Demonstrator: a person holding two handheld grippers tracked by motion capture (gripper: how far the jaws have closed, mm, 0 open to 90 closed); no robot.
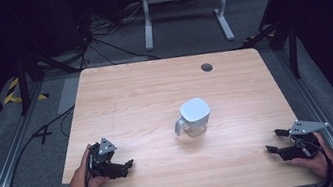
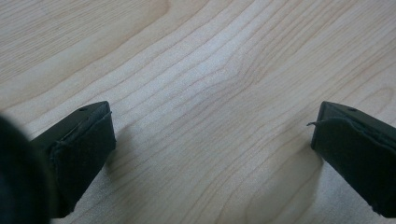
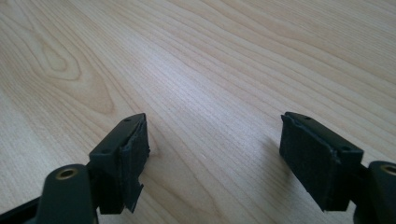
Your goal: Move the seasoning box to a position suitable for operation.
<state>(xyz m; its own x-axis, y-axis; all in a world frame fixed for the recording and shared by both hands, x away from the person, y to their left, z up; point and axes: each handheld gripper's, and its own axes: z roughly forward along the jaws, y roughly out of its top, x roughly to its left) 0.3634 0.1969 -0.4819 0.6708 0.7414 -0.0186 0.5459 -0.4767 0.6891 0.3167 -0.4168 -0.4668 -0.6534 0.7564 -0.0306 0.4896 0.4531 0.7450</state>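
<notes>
Jug between both tongs, well apart.

Your round-cornered pale wooden table: light beech tone, wavy brown grain. Your lidded clear jug: white lid, grey handle. Your left gripper, right gripper: black, grey top plates.

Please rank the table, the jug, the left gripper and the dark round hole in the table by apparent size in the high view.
1. Table.
2. Jug and left gripper: too alike to separate.
3. Round hole, clearly the smallest.
</notes>
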